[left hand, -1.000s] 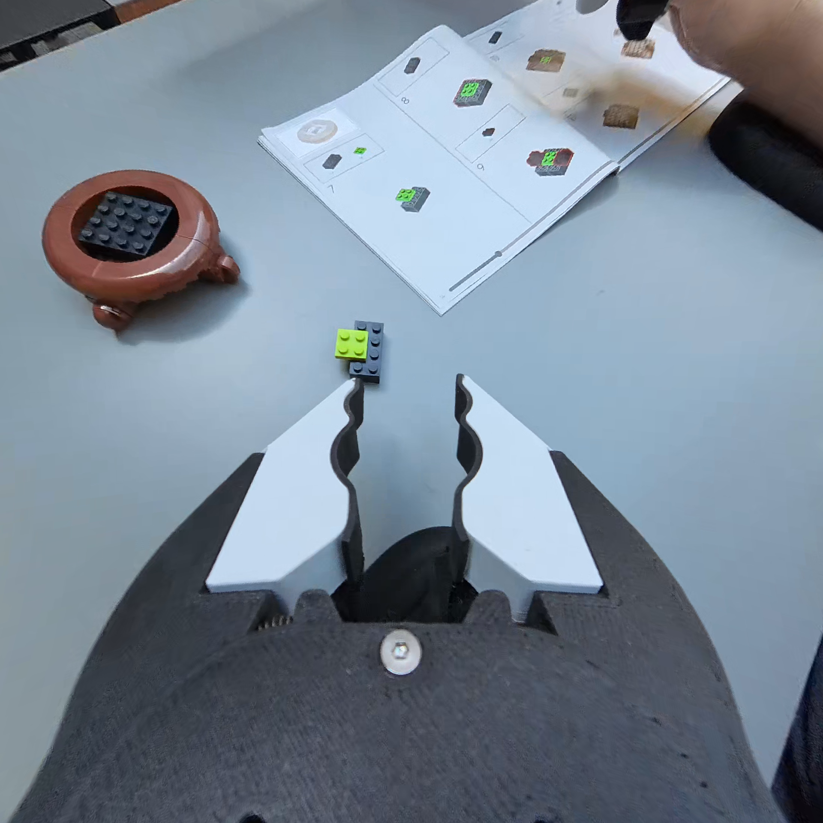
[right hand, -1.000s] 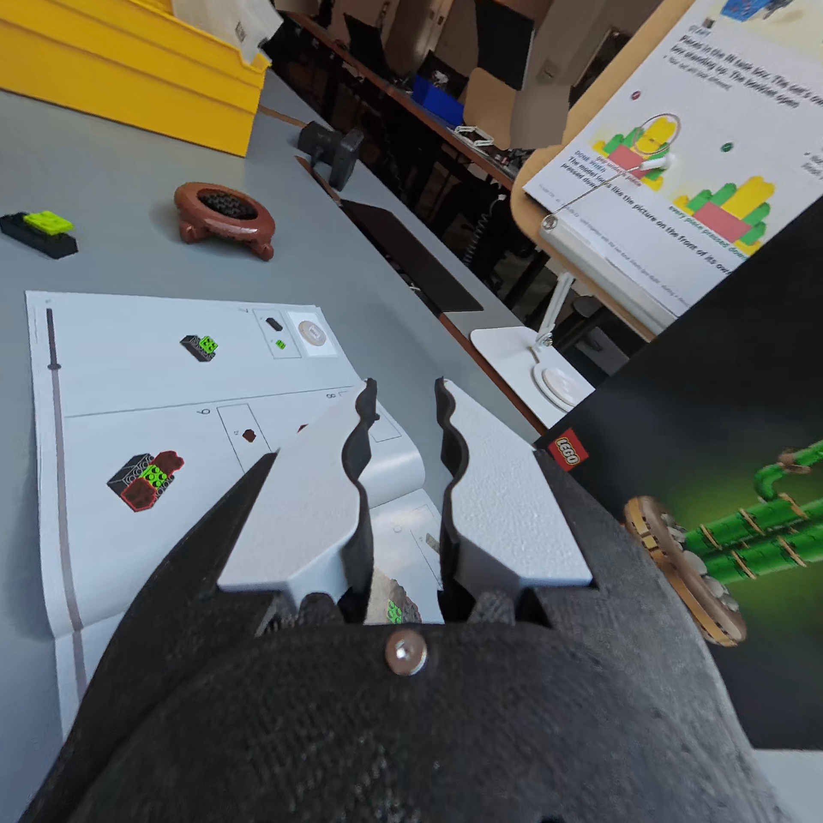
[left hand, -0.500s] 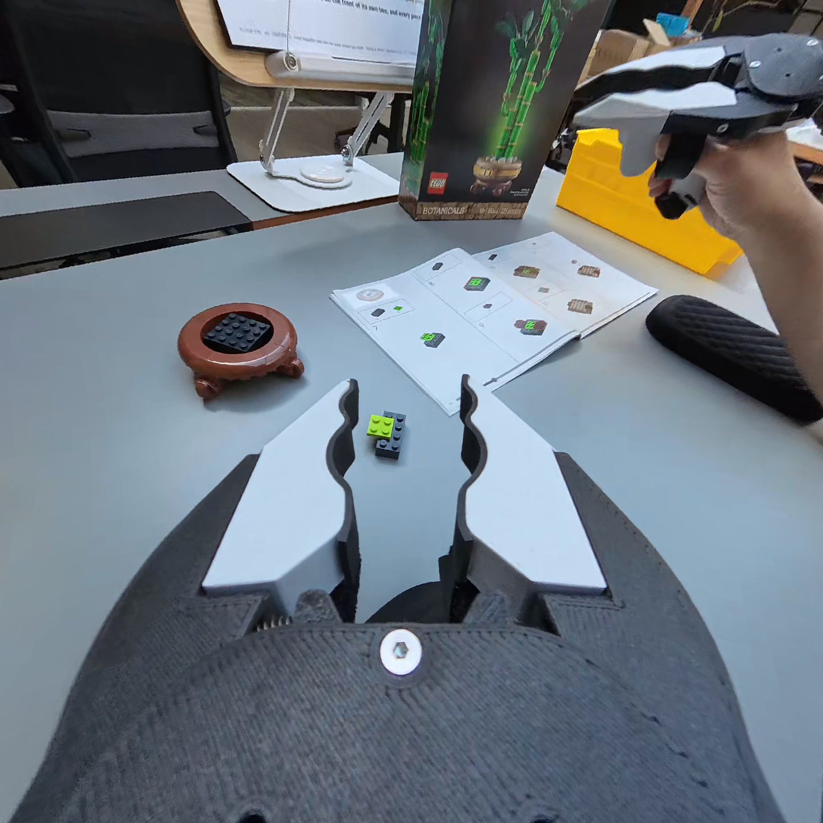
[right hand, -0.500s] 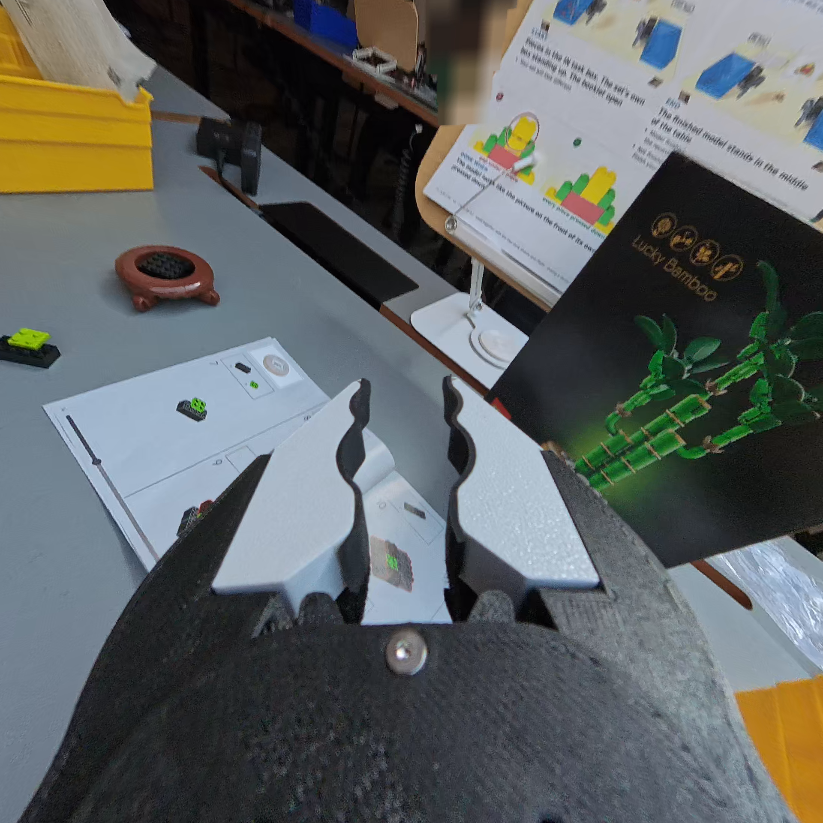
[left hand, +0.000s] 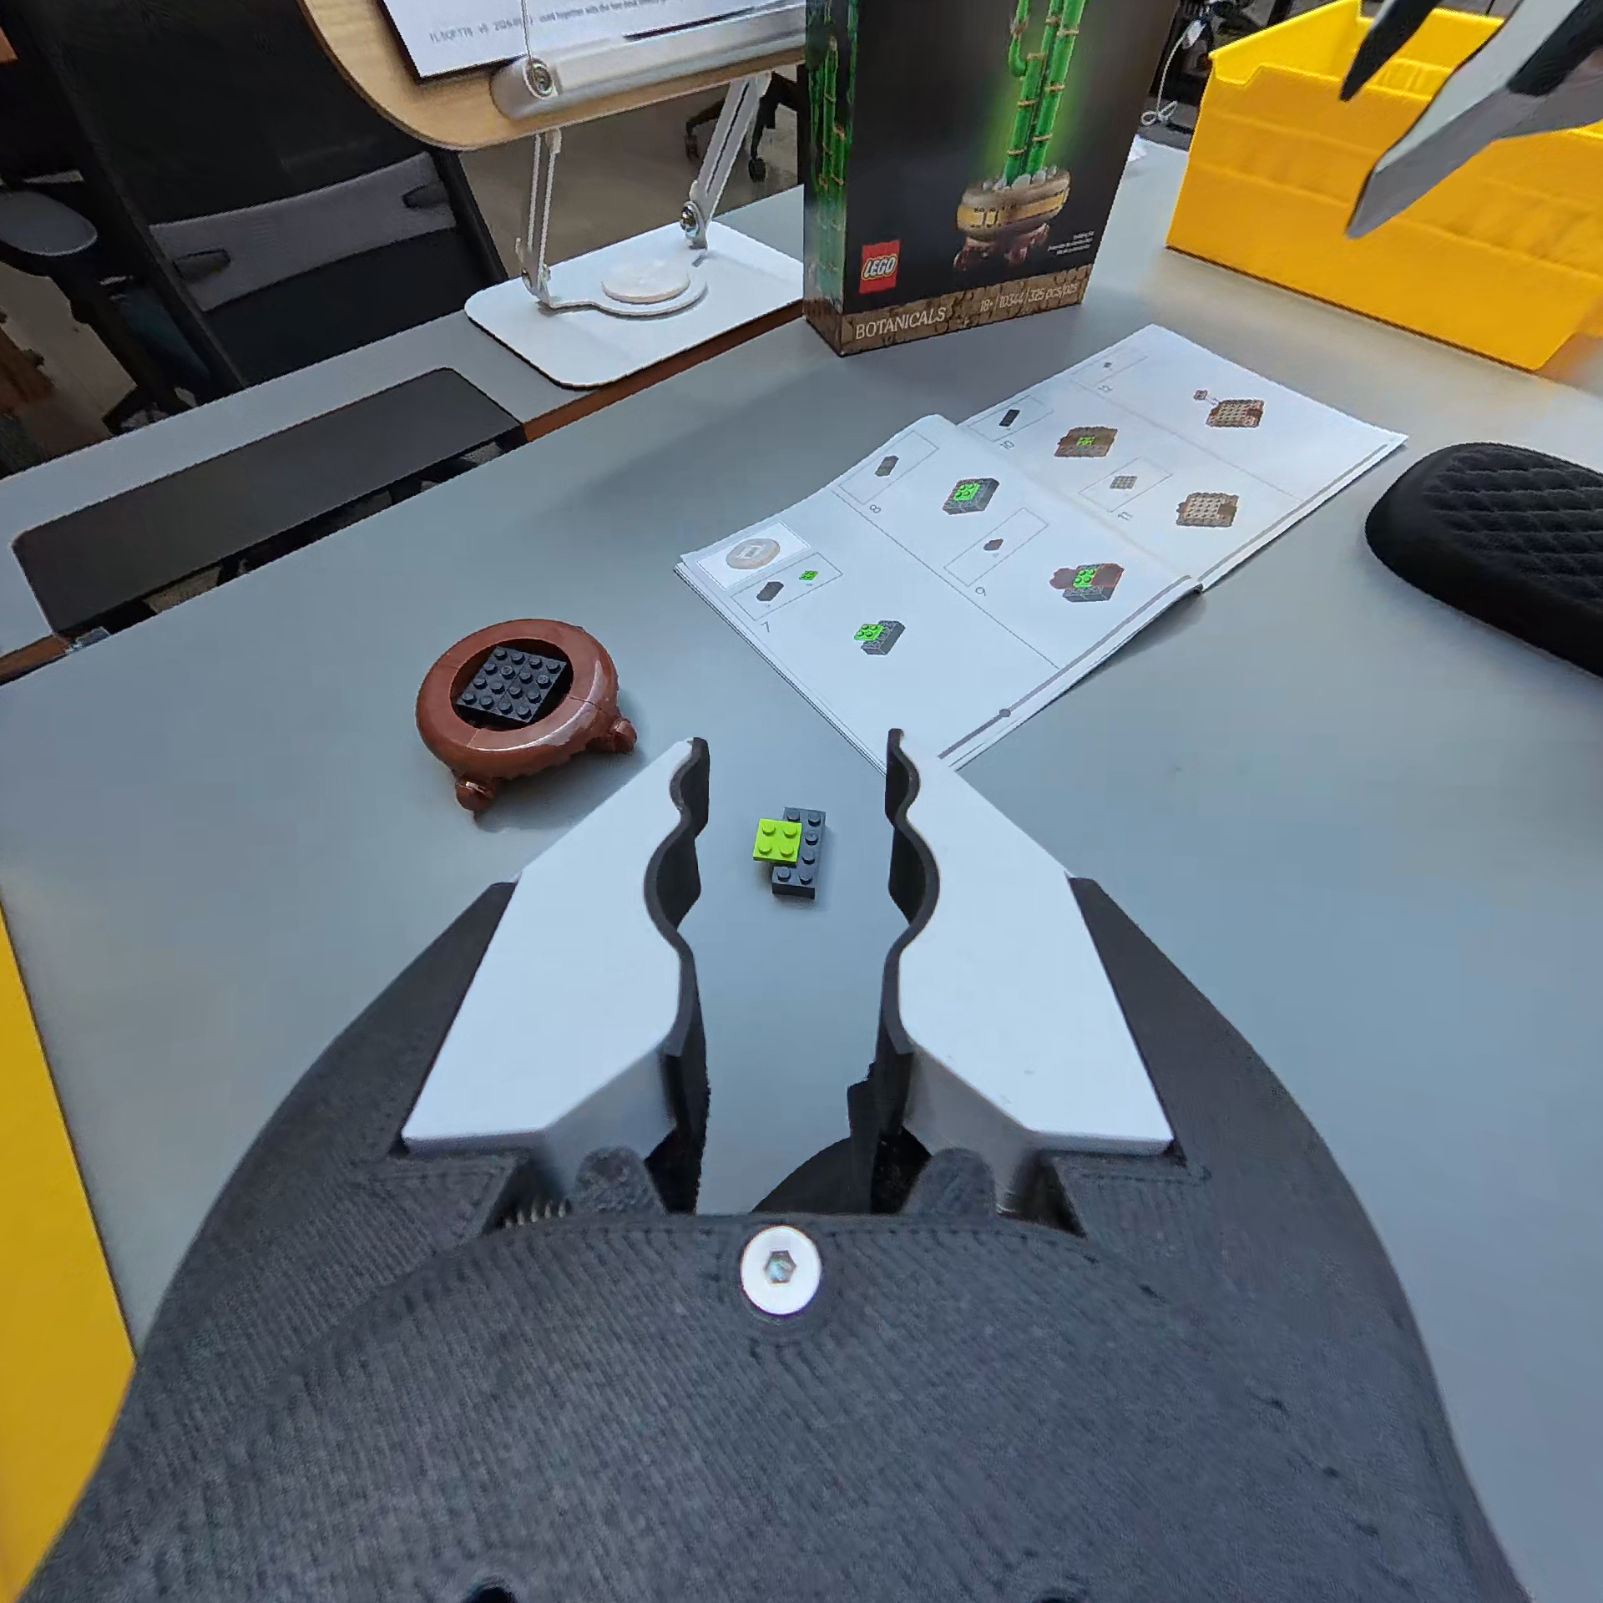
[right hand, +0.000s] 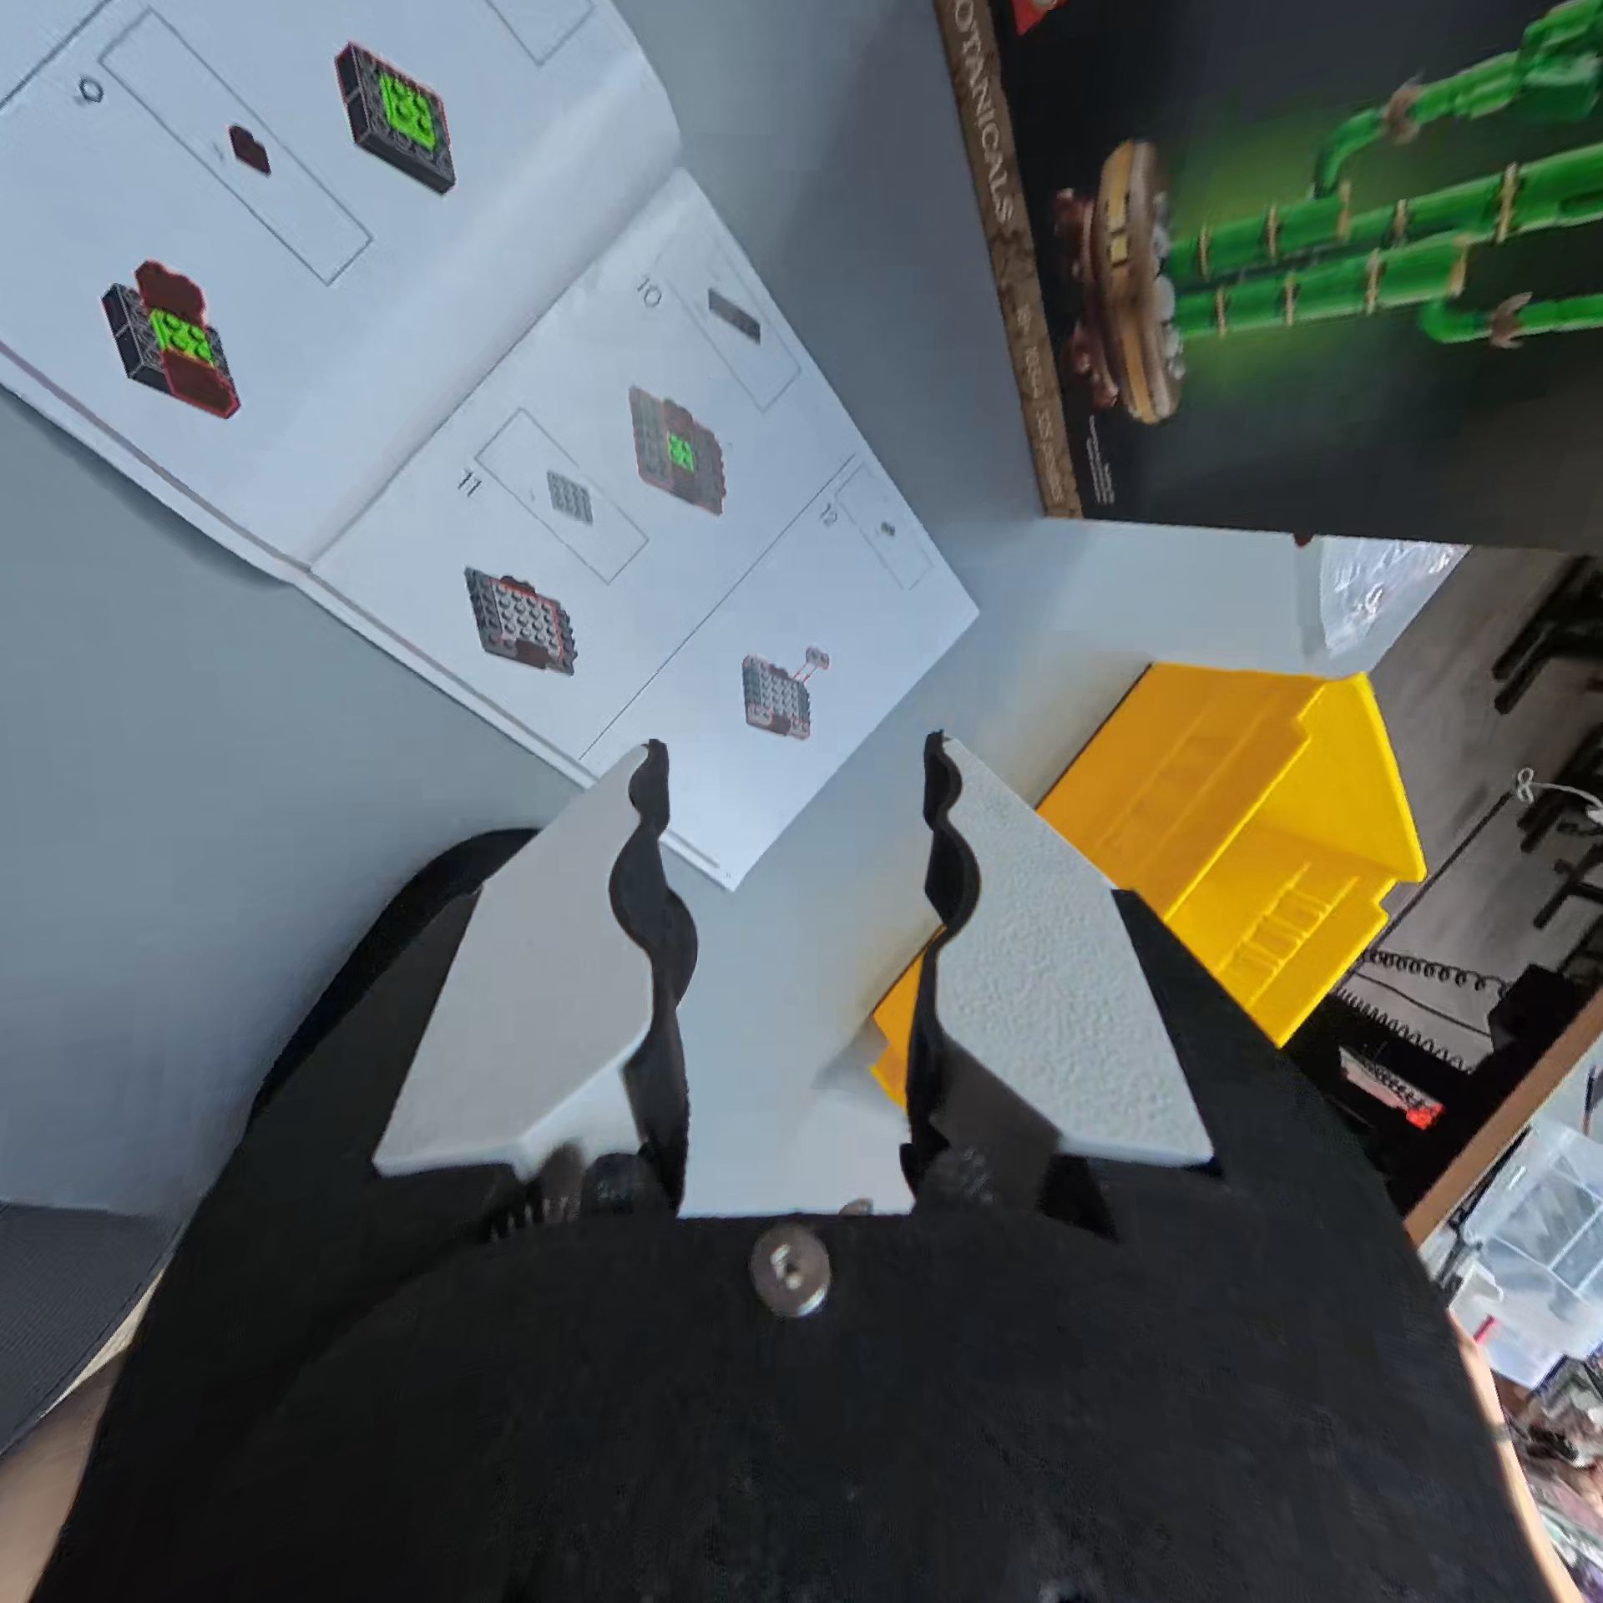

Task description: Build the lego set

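Note:
A small assembly, a lime plate on a dark grey brick, lies on the grey table. My left gripper is open and empty, and the assembly shows between its two fingers, untouched. A brown round base with a black studded plate in it stands to the left. The open instruction booklet lies beyond on the right and also shows in the right wrist view. My right gripper is open and empty, held in the air over the booklet's near corner, and it shows at the top right of the left wrist view.
The set's dark box stands at the back, also in the right wrist view. A yellow bin is at the right. A black wrist rest, a white stand base and a black pad lie around.
The left gripper has come closer, so the lime and grey assembly now shows between its fingers. The right gripper has swung down toward the booklet and yellow bin and opened wider.

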A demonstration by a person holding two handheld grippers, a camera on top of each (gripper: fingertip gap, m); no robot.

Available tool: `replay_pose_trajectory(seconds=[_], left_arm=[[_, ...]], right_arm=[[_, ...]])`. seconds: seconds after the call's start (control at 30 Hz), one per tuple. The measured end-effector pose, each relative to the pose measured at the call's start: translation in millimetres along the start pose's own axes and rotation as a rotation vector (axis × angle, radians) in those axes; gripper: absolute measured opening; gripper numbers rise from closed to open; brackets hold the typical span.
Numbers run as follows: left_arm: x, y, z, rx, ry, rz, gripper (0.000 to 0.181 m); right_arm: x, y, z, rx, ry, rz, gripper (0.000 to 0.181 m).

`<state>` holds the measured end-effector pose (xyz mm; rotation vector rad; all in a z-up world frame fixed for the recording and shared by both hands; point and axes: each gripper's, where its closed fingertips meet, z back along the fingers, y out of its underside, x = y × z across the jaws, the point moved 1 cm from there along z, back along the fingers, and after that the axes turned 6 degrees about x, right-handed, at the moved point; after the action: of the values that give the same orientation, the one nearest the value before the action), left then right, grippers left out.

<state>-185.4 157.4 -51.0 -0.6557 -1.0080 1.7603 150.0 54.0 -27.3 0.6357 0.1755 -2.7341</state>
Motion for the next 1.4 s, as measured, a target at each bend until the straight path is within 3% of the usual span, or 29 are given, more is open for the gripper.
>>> replay_pose_trajectory(seconds=[0.03,0.13,0.23,0.47,0.63,1.17,1.4], left_arm=[[1.9,-3.3,-1.8,0.005,-0.007,0.006,0.039],[7.3,-16.7,-6.3,0.008,-0.045,-0.001,0.039],[6.5,-30.2,-10.9,0.005,-0.065,0.000,0.039],[-1.4,-57.9,-22.6,-0.024,-0.055,0.033,0.038],[-0.7,-73.9,-27.5,-0.069,-0.041,0.091,0.037],[29.3,-69.3,-10.2,-0.062,-0.133,0.093,0.036],[38.9,-71.8,2.9,-0.062,-0.175,0.074,0.036]], right_arm=[[4.4,8.8,4.2,0.059,-0.010,-0.007,0.060],[6.7,27.9,15.7,0.172,0.059,0.003,0.060],[8.4,15.4,20.1,0.071,0.128,0.016,0.054],[24.7,32.9,3.0,0.194,0.172,0.120,0.051],[23.2,27.7,5.7,0.164,0.202,0.134,0.051],[13.6,18.1,-17.8,0.238,0.206,0.185,0.052],[0.9,21.0,-41.5,0.252,0.100,0.166,0.053]])
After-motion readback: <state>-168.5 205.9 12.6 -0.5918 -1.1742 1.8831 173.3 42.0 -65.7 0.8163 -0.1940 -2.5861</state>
